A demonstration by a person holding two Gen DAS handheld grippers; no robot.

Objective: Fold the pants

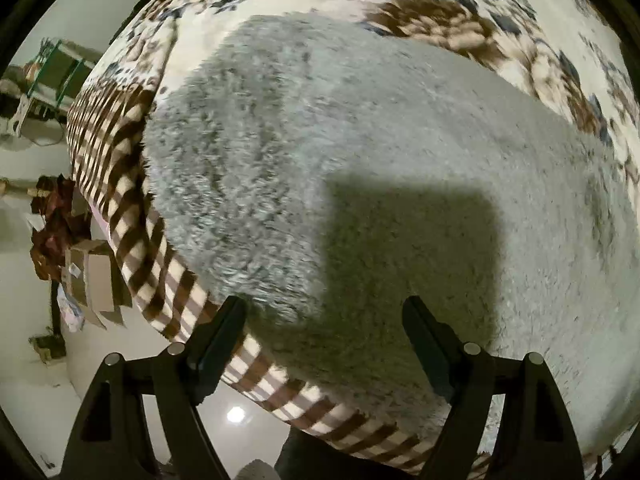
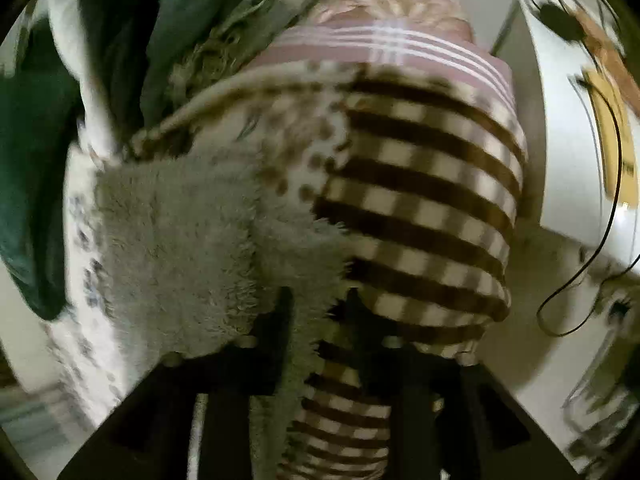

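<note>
The pants (image 1: pixel 320 140) are pale grey and fluffy. In the left wrist view they lie spread flat over a bed cover (image 1: pixel 460 28) with brown and blue flowers. My left gripper (image 1: pixel 326 312) is open and empty, hovering just above the near part of the pants; its shadow falls on the fleece. In the right wrist view the image is blurred. My right gripper (image 2: pixel 316 304) is shut on a fold of the grey pants (image 2: pixel 180 248), which hangs between its fingers above the bed's corner.
The bed's edge has a brown-and-cream checked border (image 1: pixel 132 240) (image 2: pixel 432 208). Cardboard boxes (image 1: pixel 94 276) and clutter stand on the floor at left. A dark green cloth (image 2: pixel 36 160) lies at the left of the right wrist view. White furniture with a black cable (image 2: pixel 600 240) stands at right.
</note>
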